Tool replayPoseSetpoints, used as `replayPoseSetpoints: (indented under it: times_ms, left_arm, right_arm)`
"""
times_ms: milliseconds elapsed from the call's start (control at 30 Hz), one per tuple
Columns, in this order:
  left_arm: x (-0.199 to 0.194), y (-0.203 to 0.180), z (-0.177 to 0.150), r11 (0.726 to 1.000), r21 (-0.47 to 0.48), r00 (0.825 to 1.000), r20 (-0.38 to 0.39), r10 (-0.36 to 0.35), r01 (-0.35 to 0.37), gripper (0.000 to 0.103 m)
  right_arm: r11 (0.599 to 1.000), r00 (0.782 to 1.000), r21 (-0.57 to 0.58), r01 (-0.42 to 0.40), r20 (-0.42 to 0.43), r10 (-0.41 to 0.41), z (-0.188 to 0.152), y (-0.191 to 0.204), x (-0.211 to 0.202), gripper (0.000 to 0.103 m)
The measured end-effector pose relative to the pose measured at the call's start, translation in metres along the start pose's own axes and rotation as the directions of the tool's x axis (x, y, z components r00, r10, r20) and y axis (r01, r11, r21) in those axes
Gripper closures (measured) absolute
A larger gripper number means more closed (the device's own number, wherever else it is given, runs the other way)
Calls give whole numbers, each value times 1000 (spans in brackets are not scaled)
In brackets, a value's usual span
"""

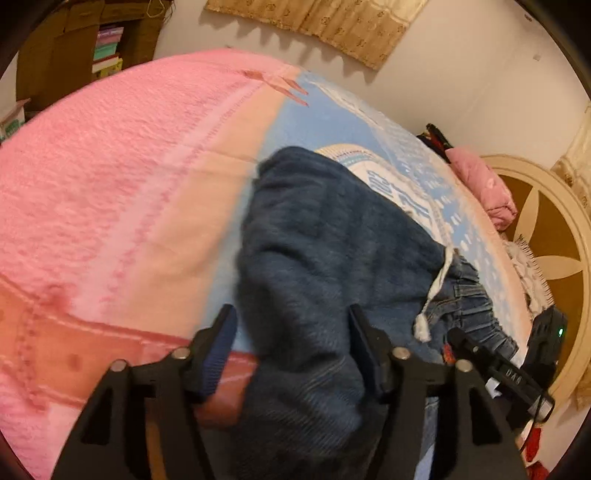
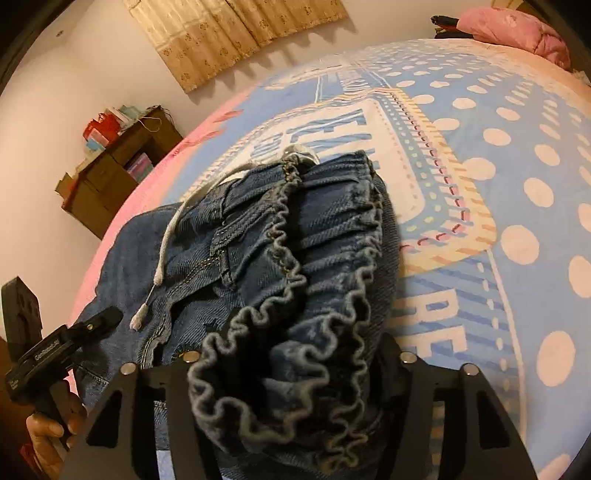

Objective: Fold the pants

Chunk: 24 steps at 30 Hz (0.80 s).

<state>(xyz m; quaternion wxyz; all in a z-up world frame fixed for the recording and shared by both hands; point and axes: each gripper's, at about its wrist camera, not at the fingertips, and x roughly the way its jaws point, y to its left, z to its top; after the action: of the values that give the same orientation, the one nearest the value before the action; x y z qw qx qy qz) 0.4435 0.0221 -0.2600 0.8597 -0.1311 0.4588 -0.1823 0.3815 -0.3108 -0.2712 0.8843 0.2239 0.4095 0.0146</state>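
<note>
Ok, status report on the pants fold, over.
Left gripper open, fingers straddling the pants. Right gripper: elastic waistband bunched between fingers, grip unclear. Pants lie on the bed, drawstring loose. Nothing in the way.

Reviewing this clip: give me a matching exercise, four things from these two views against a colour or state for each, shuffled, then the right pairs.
Things:
1. pants
2. drawstring
3. pillow
4. waistband

Colours or states:
A. pink, at the far end of the bed
B. gathered in ruffles, lying between the right gripper fingers
C. white, lying loose on the denim
D. dark blue denim, bunched on the bed cover

Pairs: 1-D, 2-C, 3-A, 4-B
</note>
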Motion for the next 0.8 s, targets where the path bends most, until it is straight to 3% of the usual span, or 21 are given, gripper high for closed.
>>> replayPoseSetpoints:
  times_ms: [100,200,233,267,400,500,567,633,667,733,800]
  left_arm:
    - [-31,0,-3,997,40,996,67,66,-69,32]
    - [-51,5,-6,985,55,982,105,154,-161,33]
    - [-55,1,-6,971,69,967,125,220,-230,33]
    - [-58,-1,-6,964,82,961,135,242,-255,33]
    - [-60,-28,-12,949,158,956,158,249,-273,33]
    - [-50,-49,-12,953,167,960,170,224,-252,31]
    - [-31,-51,-11,955,159,966,110,236,-251,25]
    - [-3,-37,-19,950,145,960,0,281,-278,22]
    - [6,-24,-25,962,115,967,-37,254,-248,19]
    - [5,-16,-29,973,102,977,-24,212,-208,19]
    - [4,-19,-28,966,135,974,-22,225,-220,18]
  right_arm:
    - [999,999,48,-8,-35,10,6,-7,-10,39]
    - [993,992,74,87,86,-93,5,-9,-44,39]
    - [978,966,63,200,156,-208,0,-2,-66,39]
    - [968,946,43,247,204,-251,-8,10,-83,39]
    - [969,955,-137,206,243,-169,-18,55,-88,39]
    - [969,962,-184,166,246,-118,-27,72,-86,39]
    - [980,979,-174,97,193,-63,-25,71,-70,39]
    - [986,991,-141,90,113,-75,-25,57,-47,39]
    - [986,991,-141,93,106,-79,-26,49,-42,40]
    - [980,992,-181,80,107,-61,-23,39,-38,44]
    - [968,993,-231,95,97,-74,-27,41,-39,45]
